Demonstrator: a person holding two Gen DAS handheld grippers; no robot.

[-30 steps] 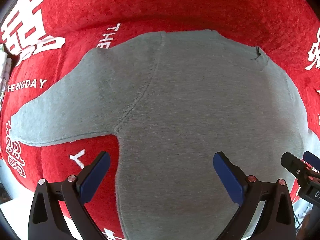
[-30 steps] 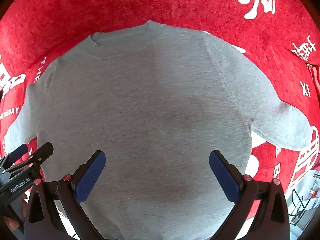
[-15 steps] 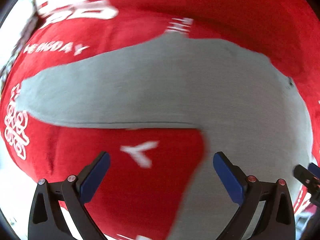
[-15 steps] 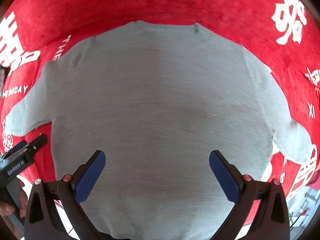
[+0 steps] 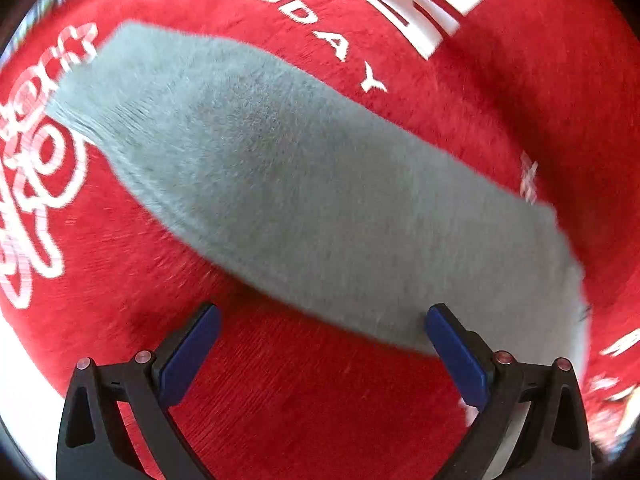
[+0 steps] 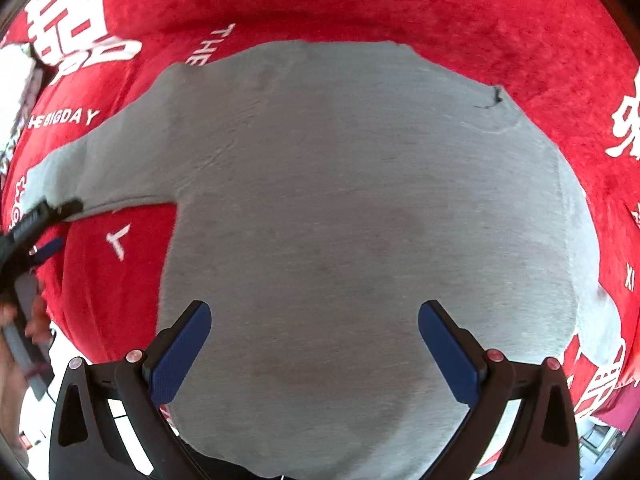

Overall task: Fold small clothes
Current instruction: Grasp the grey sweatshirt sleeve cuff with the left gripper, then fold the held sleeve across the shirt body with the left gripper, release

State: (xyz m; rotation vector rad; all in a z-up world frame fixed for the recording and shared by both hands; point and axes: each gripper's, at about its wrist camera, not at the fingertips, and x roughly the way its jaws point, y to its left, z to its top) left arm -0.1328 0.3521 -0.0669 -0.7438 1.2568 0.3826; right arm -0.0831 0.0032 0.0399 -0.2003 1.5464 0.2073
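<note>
Grey sweatshirt (image 6: 360,220), laid flat on red printed cloth (image 6: 480,20), sleeves spread. Left hand-held gripper (image 5: 320,356) held wide apart over the left sleeve (image 5: 280,184), nothing gripped. Right hand-held gripper (image 6: 316,352) likewise spread over the body, empty.

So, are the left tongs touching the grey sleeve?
Cannot tell. The left tongs hang open before the blurred sleeve; the right wrist view only shows them overlapping its cuff.
</note>
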